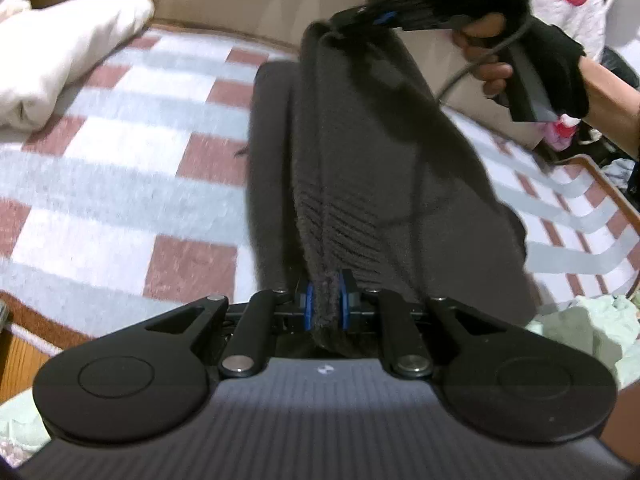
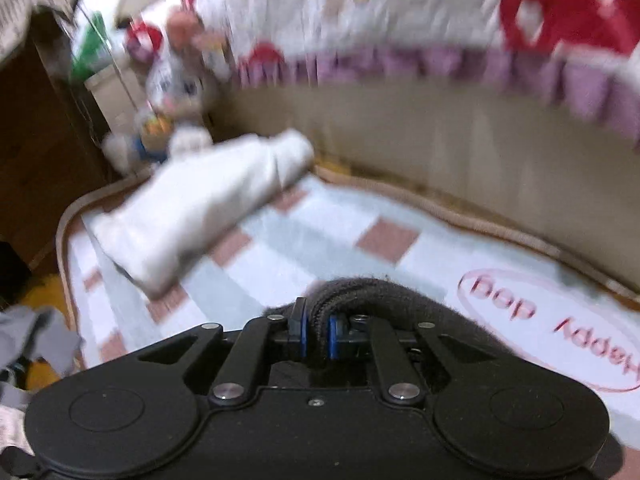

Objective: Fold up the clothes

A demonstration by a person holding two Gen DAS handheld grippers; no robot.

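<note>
A dark grey knitted garment (image 1: 360, 168) hangs stretched between my two grippers above a checked bed cover (image 1: 132, 184). My left gripper (image 1: 325, 300) is shut on its ribbed hem near the camera. My right gripper (image 1: 360, 14) shows in the left wrist view at the upper right, held by a gloved hand, shut on the far edge of the garment. In the right wrist view my right gripper (image 2: 316, 334) pinches a thick fold of the same garment (image 2: 380, 300). Part of the garment lies flat on the cover beneath.
A folded white garment (image 1: 60, 52) lies at the cover's far left, also visible in the right wrist view (image 2: 200, 208). A pale green cloth (image 1: 592, 332) sits at the right edge. A beige headboard (image 2: 440, 140) and stuffed toys (image 2: 172, 92) stand behind.
</note>
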